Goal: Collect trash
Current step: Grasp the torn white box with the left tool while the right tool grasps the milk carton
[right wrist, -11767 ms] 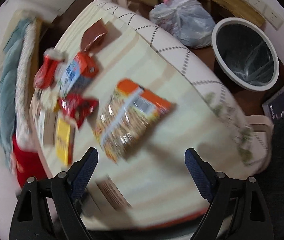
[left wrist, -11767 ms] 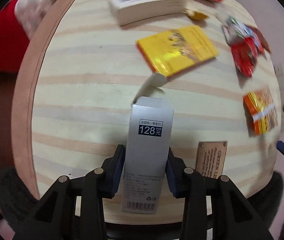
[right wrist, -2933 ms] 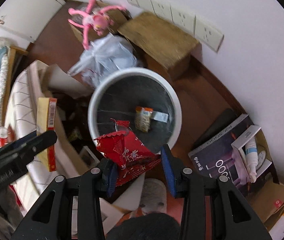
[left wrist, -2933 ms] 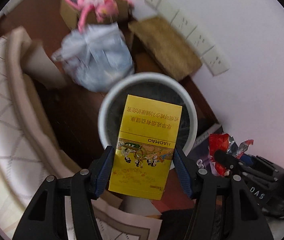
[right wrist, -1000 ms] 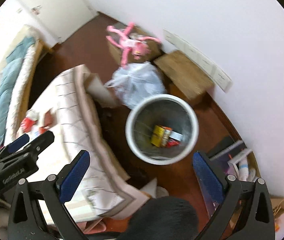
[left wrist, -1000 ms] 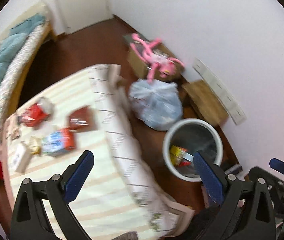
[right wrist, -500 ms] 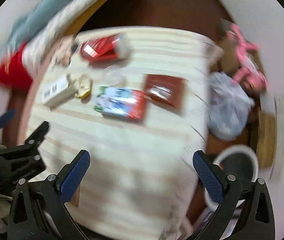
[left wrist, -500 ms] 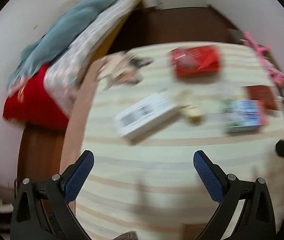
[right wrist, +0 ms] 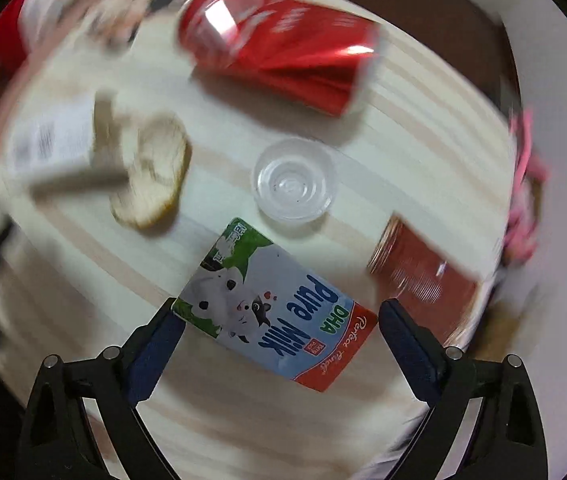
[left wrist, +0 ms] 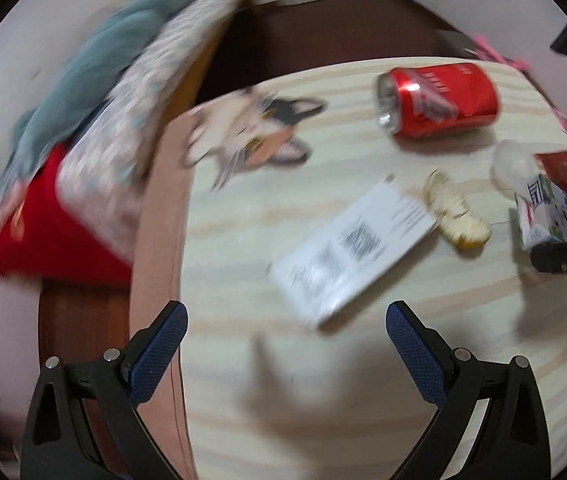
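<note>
My right gripper (right wrist: 279,320) points down over a blue, green and red milk carton (right wrist: 279,308) lying flat on the striped table (right wrist: 243,420). Its jaws are closing, the carton lies between them, and the pads stand just off its corners. Beyond it are a clear plastic cup (right wrist: 293,180), a crushed red can (right wrist: 279,44), a fruit peel (right wrist: 151,172) and a reddish-brown packet (right wrist: 423,276). My left gripper (left wrist: 285,344) hangs open and empty, just short of a white barcoded box (left wrist: 355,244). In the left wrist view the can (left wrist: 439,98), peel (left wrist: 455,216) and carton (left wrist: 547,216) lie farther right.
A dog-shaped print (left wrist: 255,132) marks the table's far left, beside its brown edge (left wrist: 155,240). Past that edge lie a teal blanket (left wrist: 95,60) and a red cloth (left wrist: 47,232). A pink toy (right wrist: 523,184) shows beyond the table's right side.
Both views swung from the bin on the floor to the tabletop and dropped closer to it. The right jaws now straddle the milk carton and have narrowed slightly; the left stays wide.
</note>
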`<state>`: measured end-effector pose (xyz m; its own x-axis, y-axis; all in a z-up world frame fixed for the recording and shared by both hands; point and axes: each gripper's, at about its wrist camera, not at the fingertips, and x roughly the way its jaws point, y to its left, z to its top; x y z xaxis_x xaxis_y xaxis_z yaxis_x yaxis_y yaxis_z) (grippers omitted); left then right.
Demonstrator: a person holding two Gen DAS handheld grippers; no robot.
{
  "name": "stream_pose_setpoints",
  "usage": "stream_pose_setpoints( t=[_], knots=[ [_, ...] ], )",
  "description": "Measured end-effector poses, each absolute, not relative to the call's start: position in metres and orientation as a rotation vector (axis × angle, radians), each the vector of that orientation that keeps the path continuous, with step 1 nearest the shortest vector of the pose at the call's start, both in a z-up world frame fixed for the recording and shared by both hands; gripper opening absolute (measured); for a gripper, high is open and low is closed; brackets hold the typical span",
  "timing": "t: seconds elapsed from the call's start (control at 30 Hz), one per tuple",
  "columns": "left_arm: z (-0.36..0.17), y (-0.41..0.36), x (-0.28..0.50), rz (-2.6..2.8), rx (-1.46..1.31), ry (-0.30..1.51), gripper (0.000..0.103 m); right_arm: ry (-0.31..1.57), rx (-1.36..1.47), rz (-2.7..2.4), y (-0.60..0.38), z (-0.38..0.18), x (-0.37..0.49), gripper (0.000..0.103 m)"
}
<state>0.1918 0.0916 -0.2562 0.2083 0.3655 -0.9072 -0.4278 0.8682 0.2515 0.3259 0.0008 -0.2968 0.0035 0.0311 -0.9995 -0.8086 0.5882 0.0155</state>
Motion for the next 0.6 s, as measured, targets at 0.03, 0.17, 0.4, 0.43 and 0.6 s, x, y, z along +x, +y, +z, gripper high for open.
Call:
stream_pose_setpoints(
  t=[0.03,0.17,0.4,0.43,0.6],
  knots=[
    [-0.257,0.094,0.198,0.514,-0.043,1.258,0.102,1.476,-0.626,0.715,-0.006,-0.295,0.333,0.089],
    [-0.272,0.098,0.228,0.319,0.025,1.330,0.101,1.635,-0.354,0.754,-0.025,-0.293,0.346,0.087],
    [-0.291,0.100,0.241,0.234,-0.006,1.388,0.052,1.461,-0.566,0.780,-0.021,-0.293,0.335,0.087],
    [-0.290,0.103,0.237,0.243,-0.063,1.389,0.050,1.435,-0.593,0.779,-0.019,-0.294,0.332,0.087],
    [-0.289,0.121,0.206,0.423,-0.348,1.402,0.050,1.398,-0.661,0.780,-0.010,-0.299,0.330,0.080]
  ],
)
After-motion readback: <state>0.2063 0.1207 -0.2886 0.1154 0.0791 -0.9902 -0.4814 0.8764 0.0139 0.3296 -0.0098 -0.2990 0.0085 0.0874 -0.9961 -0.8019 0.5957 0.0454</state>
